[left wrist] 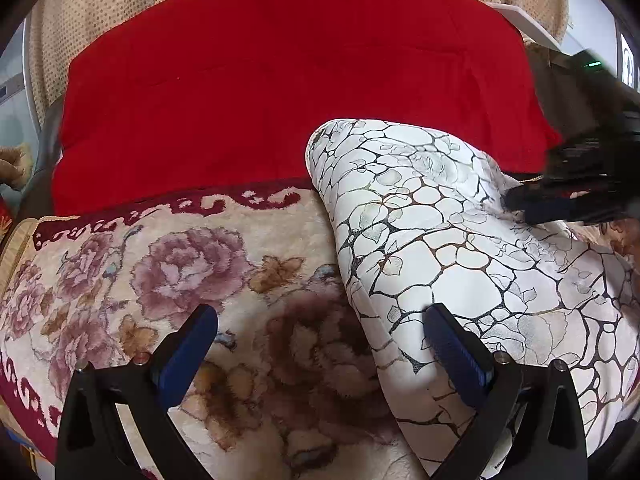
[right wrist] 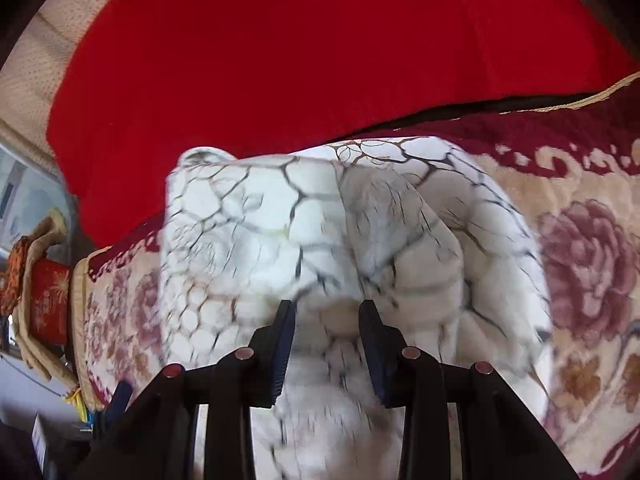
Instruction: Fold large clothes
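Note:
A white garment (left wrist: pixel 452 248) with a dark crackle print lies on a floral plush cover (left wrist: pixel 160 272). My left gripper (left wrist: pixel 320 332) is open wide above the garment's left edge, its right finger over the cloth and its left over the cover. My right gripper (right wrist: pixel 326 320) has its jaws partly open around a raised bunch of the same garment (right wrist: pixel 320 232), which is blurred. The right gripper also shows in the left wrist view (left wrist: pixel 576 184) at the garment's far right edge.
A red blanket (left wrist: pixel 288 80) lies behind the garment, against a beige dotted backrest (left wrist: pixel 100 20). The cover has a dark red patterned border (right wrist: pixel 560 152). A red and gold cushion (right wrist: pixel 48 304) sits at the left end.

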The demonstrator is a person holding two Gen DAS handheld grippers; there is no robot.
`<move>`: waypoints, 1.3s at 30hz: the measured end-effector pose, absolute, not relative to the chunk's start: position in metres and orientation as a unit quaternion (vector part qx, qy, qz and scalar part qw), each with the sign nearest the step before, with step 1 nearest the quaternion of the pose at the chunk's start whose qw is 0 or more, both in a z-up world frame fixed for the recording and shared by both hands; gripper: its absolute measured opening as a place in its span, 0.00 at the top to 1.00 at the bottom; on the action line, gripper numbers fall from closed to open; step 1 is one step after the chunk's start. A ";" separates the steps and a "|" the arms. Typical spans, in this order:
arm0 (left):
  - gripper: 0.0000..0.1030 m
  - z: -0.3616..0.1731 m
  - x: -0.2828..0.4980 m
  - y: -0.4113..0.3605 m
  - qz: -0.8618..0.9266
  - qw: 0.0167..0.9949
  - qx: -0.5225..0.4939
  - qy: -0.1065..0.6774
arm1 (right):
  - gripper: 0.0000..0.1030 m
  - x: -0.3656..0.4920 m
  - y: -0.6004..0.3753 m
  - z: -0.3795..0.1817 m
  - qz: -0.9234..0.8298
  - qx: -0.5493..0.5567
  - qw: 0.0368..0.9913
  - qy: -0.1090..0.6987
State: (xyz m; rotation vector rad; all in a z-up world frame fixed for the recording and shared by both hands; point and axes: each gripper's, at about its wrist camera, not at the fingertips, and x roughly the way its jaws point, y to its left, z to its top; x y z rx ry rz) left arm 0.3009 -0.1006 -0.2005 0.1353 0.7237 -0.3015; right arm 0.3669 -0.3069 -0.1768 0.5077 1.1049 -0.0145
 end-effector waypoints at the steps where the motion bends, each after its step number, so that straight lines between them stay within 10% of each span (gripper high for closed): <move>1: 0.00 -0.200 0.300 -0.101 -0.146 0.922 0.067 0.352 | 0.64 0.356 -0.306 -0.170 -0.005 0.228 0.827 0.513; 36: 0.00 -0.198 0.290 -0.102 -0.134 0.929 0.090 0.332 | 0.62 0.231 -0.297 -0.183 0.015 0.135 0.858 0.496; 39: 0.00 -0.197 0.290 -0.102 -0.135 0.929 0.091 0.332 | 0.37 0.229 -0.305 -0.167 0.035 0.155 0.864 0.478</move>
